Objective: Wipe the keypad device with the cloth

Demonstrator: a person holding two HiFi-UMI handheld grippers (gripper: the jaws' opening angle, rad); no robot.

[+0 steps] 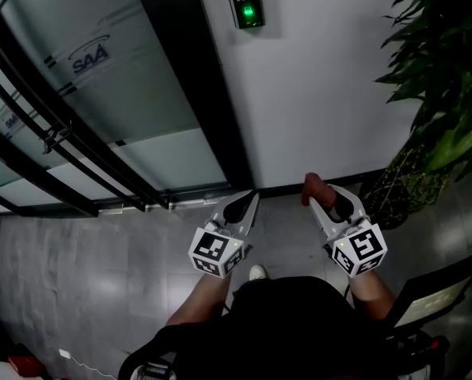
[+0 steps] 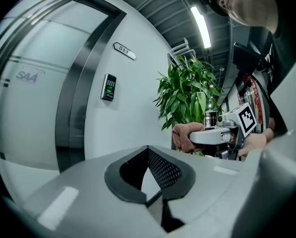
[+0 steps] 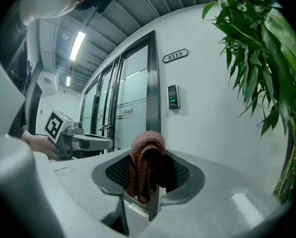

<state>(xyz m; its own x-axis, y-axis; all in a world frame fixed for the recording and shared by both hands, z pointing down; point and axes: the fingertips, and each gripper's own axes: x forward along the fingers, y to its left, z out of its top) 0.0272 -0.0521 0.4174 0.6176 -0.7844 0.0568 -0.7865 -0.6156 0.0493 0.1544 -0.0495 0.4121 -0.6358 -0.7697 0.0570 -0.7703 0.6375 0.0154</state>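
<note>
Right gripper [image 3: 148,168]: jaws are clamping one cloth [image 3: 145,163], reddish-brown and bunched. It is folding over the tips and hanging down between the pads.

Left gripper [image 2: 149,155]: jaws are sitting together at the tips and gripping nothing. It is hanging level with the right one and just to its left, apart from it.

That makes two grippers, each carrying one marker cube [image 1: 217,251] at the back.

Keypad device [image 3: 173,96]: one unit, sitting on the white wall [image 1: 323,93] ahead of and above both grippers, well apart from the cloth. Its green light is glowing. Key print is too small to read.

One number plate [image 3: 175,55] is sitting above and slightly left of the keypad. It is reading "5113" in the right gripper view. The left gripper view is only giving "511".

Glass door [image 1: 101,85] in a dark frame is running left of the left gripper. Lettering "SAA" [image 1: 89,56] is showing on the glass.

One leafy potted plant [image 1: 438,93] is standing right of the right gripper, against the wall.

Overhead, the right gripper view is showing two ceiling light strips [image 3: 78,43].
</note>
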